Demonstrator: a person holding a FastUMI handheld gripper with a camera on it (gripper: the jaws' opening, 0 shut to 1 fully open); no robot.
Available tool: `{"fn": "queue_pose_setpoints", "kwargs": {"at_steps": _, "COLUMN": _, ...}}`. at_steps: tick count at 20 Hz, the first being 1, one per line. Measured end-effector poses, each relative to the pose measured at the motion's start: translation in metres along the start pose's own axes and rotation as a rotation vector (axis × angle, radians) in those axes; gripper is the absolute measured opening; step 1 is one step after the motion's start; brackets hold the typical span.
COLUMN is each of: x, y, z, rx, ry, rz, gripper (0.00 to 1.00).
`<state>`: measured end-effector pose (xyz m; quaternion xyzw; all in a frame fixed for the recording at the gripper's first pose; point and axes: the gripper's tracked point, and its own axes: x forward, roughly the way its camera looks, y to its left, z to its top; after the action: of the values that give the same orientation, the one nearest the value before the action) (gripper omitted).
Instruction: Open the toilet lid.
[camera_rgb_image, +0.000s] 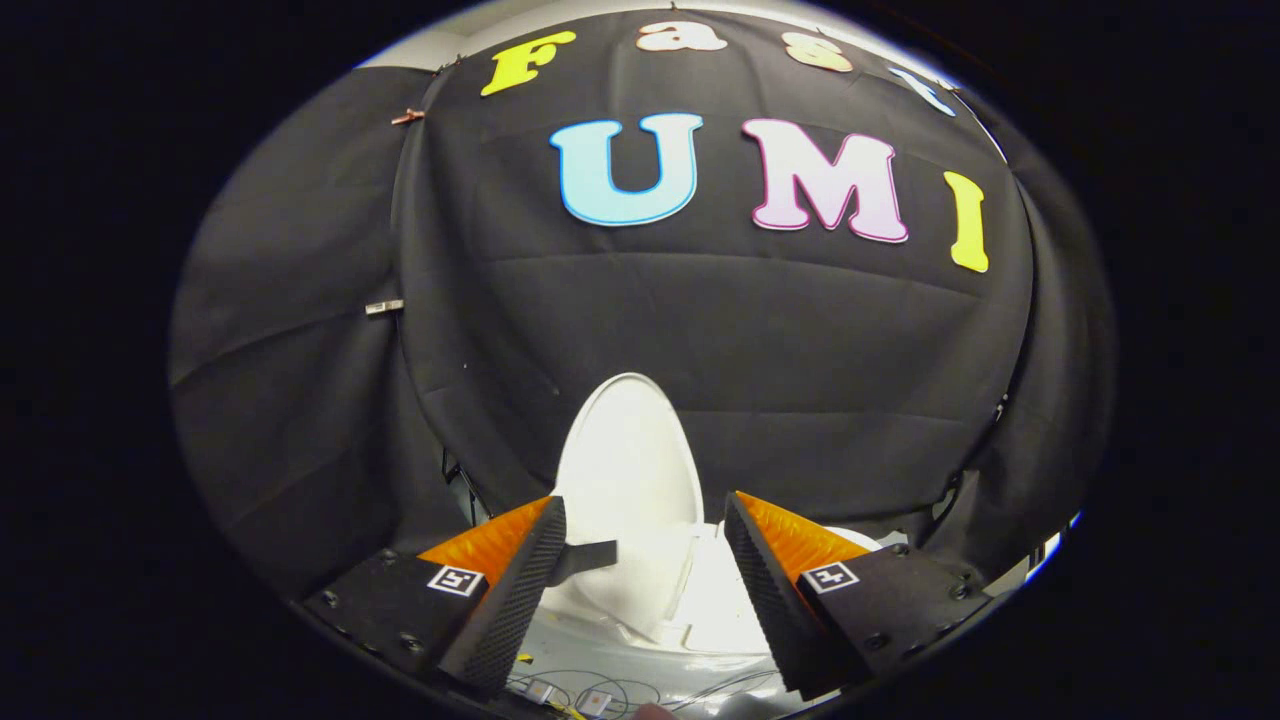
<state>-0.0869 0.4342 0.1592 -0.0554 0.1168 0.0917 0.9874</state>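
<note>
In the lower middle of the frame, a white toilet lid (628, 470) stands raised, nearly upright, leaning back toward the black cloth wall (720, 330). Below it, the white toilet body (720, 610) shows pale and overexposed. The claw (645, 525) sits at the bottom, its 2 fingers spread wide apart and gripping nothing; the lid shows in the gap between them, just beyond the tips. A small dark tab (585, 558) juts from the left finger toward the lid. Thin wires (600, 690) lie at the bottom. Judging by the raised lid, the opening looks done; the next move would likely be drawing the claw clear without knocking it.
</note>
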Motion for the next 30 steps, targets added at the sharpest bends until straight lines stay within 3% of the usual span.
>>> {"fn": "queue_pose_setpoints", "kwargs": {"at_steps": 5, "x": 0.002, "y": -0.084, "z": -0.012, "rx": -0.022, "ry": -0.044, "rz": -0.025, "gripper": 0.99}}
{"fn": "queue_pose_setpoints", "kwargs": {"at_steps": 10, "x": 0.011, "y": -0.172, "z": -0.032, "rx": 0.097, "ry": -0.103, "rz": -0.052, "gripper": 1.0}}
{"fn": "queue_pose_setpoints", "kwargs": {"at_steps": 17, "x": 0.029, "y": -0.3, "z": -0.081, "rx": 0.088, "ry": -0.169, "rz": -0.167, "gripper": 0.99}}
{"fn": "queue_pose_setpoints", "kwargs": {"at_steps": 21, "x": 0.03, "y": -0.337, "z": -0.11, "rx": 0.102, "ry": -0.242, "rz": -0.156, "gripper": 0.99}}
{"fn": "queue_pose_setpoints", "kwargs": {"at_steps": 26, "x": 0.031, "y": -0.371, "z": -0.156, "rx": 0.1, "ry": -0.236, "rz": -0.212, "gripper": 1.0}}
{"fn": "queue_pose_setpoints", "kwargs": {"at_steps": 30, "x": 0.032, "y": -0.386, "z": -0.177, "rx": 0.029, "ry": -0.262, "rz": -0.208, "gripper": 1.0}}
